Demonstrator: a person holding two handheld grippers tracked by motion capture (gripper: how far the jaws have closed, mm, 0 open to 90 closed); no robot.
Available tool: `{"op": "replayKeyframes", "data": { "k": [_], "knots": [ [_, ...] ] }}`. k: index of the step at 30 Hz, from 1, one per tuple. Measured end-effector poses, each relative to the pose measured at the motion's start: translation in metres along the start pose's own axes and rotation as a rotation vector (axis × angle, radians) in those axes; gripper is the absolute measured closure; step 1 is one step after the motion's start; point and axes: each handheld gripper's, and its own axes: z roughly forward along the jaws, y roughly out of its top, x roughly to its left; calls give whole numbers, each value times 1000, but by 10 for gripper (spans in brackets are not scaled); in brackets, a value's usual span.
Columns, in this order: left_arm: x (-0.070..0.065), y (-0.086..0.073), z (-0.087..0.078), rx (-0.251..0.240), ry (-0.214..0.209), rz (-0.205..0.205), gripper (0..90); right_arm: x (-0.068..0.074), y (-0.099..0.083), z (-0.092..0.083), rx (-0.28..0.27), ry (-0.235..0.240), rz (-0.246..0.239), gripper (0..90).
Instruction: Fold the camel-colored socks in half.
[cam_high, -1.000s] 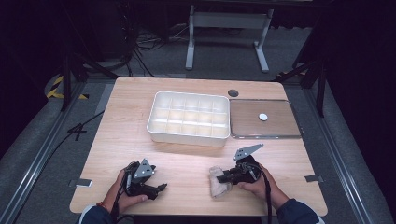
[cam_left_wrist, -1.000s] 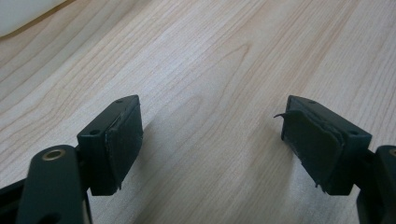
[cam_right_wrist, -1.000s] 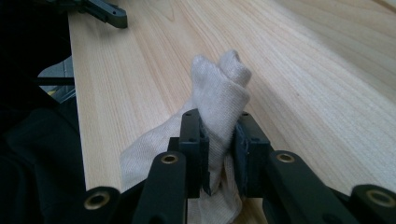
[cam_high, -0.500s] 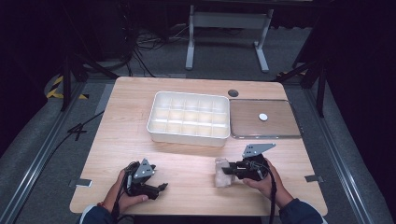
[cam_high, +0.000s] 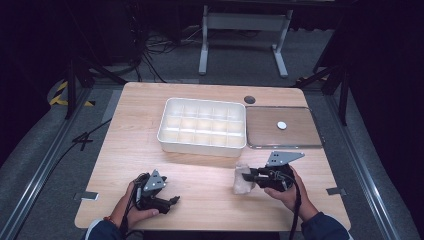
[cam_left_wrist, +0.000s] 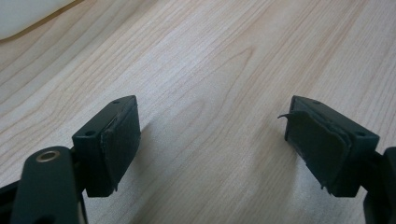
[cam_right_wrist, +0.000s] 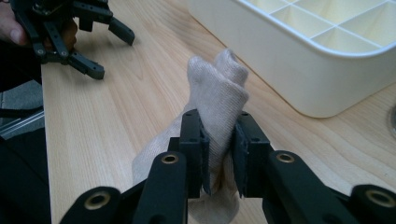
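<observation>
pinched mid-fold in the right gripper (cam_right_wrist: 218, 156), near right of the table (cam_high: 125, 150), a beige sock (cam_right_wrist: 215, 102), bunched so as to fit one cell of the white tray (cam_high: 202, 126) just beyond. held low and level, pointing left, by the right hand (cam_high: 287, 192). resting near left, the left gripper (cam_left_wrist: 215, 144), jaws wide apart, nothing between.
</observation>
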Motion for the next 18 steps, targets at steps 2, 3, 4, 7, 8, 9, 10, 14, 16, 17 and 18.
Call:
{"op": "replayKeyframes", "data": {
  "k": [2,3,4,7,8,9,10,14,16,17,18],
  "knots": [
    [0,0,0,1,1,-1,184,-1,1,-2,-8,-11,-3,760],
    [0,0,0,1,1,-1,184,-1,1,-3,-12,-13,-5,760],
    [0,0,0,1,1,-1,184,-2,1,-4,-17,-19,-4,760],
    [0,0,0,1,1,0,184,-3,2,-6,-30,-27,-2,760],
    [0,0,0,2,2,-1,184,-3,2,-7,-35,-30,-2,760],
    [0,0,1,-1,-2,0,181,-4,2,-8,-37,-33,1,760],
    [1,1,1,3,-2,3,177,-4,2,-9,-39,-36,1,760],
    [1,2,2,5,-5,-2,161,-5,1,-13,-50,-47,3,760],
    [1,2,3,4,-5,-1,159,-6,2,-15,-62,-52,6,760],
    [1,2,3,4,-7,-1,159,-7,2,-16,-66,-55,8,760],
    [1,2,3,3,-7,0,158,-8,2,-17,-69,-56,11,760]
  ]
}}
